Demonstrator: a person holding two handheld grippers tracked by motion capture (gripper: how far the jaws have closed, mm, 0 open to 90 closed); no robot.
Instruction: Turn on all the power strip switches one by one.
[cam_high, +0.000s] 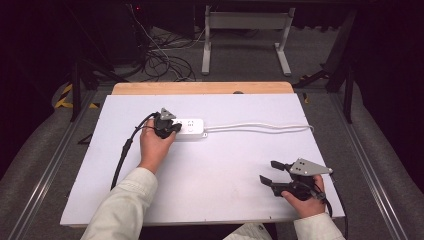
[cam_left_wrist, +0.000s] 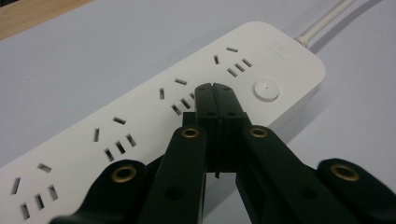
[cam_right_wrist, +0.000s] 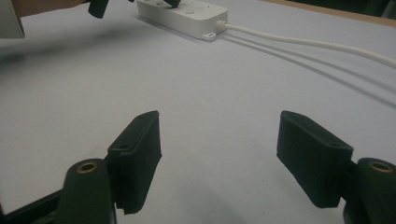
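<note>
On the counter, far left of centre: white power strip (cam_high: 191, 128), lying flat, its length running left to right in the high view.
Sockets: several rows of slots on the top face; round white button (cam_left_wrist: 265, 89) near the cord end.
Cord: white cable (cam_high: 260, 128) leaves the strip's right end, runs toward the counter's right edge and loops back.
Left gripper (cam_left_wrist: 215, 88): jaws clenched together, nothing between them; tips poised over the strip's top face between a socket and the button; contact cannot be told.
Left hand (cam_high: 154, 145): wrapped round the gripper, a black cable trailing toward the near edge.
Right gripper (cam_high: 272, 171): jaws released, wide apart, empty; near the counter's near right corner, well apart from the strip.
Counter (cam_high: 210, 190): pale sheet on a wooden top.
</note>
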